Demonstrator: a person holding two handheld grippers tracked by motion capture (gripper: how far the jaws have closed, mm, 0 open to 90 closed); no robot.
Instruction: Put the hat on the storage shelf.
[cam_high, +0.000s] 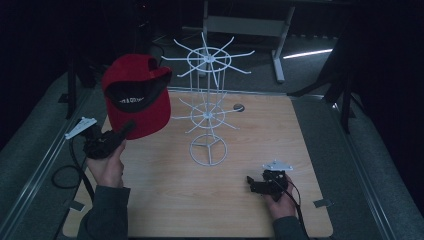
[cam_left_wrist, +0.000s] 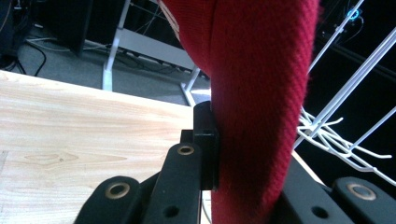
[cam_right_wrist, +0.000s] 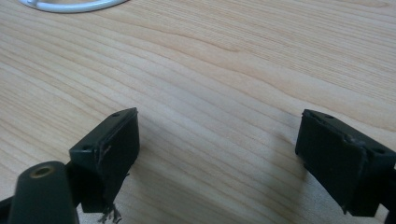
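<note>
We see the left tool (cam_high: 125, 131) clamped on the brim of a red cap (cam_high: 136, 95), holding it up in the air just left of the white wire rack (cam_high: 208, 107) that stands mid-counter (cam_high: 165, 200). In the left gripper view the red cloth (cam_left_wrist: 257, 107) sits pinched between the black jaws. Our right tool (cam_high: 252, 184) rests low on the wood, near and to the right of the rack's ring base (cam_right_wrist: 70, 5), its jaws spread wide with nothing between them.

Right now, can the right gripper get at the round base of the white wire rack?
Probably yes. The right gripper sits open, low over the wooden table; bare wood lies between it and the rack's base ring.
</note>
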